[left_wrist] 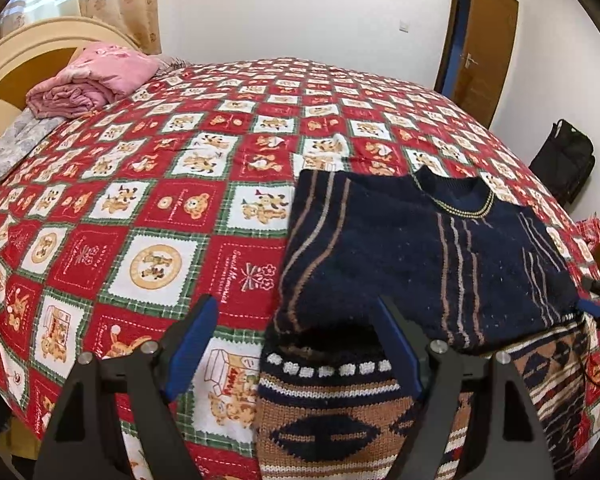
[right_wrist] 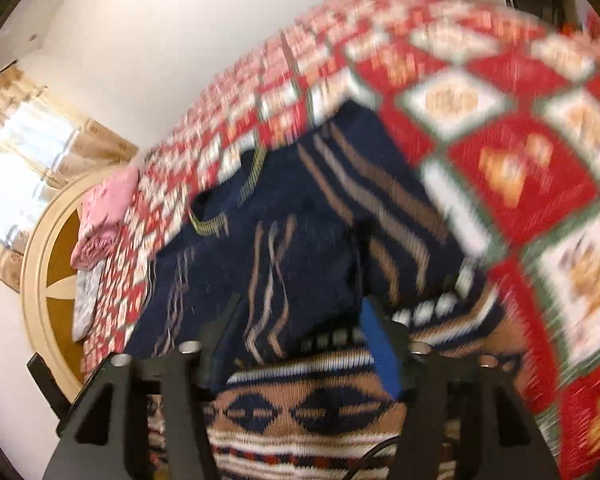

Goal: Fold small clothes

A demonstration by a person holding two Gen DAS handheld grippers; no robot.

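- The dark navy sweater (left_wrist: 412,248) lies on the bed (left_wrist: 148,184), toward the near right part of the red, white and green bear-print cover.
- Its upper body is flat, with the round collar (left_wrist: 456,196) pointing away from me. A sleeve with tan stripes (left_wrist: 316,232) is folded in along the left edge.
- The lower band, knitted in brown, white and navy diamonds (left_wrist: 324,420), hangs toward me at the near edge of the bed.
- My left tool (left_wrist: 296,328) hovers with its jaws wide apart. One blue pad (left_wrist: 192,344) sits over bare bed cover, the other over the sweater's left edge, and neither is pressing on anything.
- My right tool (right_wrist: 300,320) is above the patterned band. The view is smeared with motion blur, but the jaws stand apart with only sweater fabric seen below them, nothing clamped.
- In the left wrist view, the right tool's blue tip (left_wrist: 592,306) shows at the sweater's right edge.
- A pink folded blanket (left_wrist: 96,80) rests by the cream headboard (left_wrist: 16,56) at the far left corner, well apart from the sweater.
- A wooden door (left_wrist: 480,48) stands open in the far wall.
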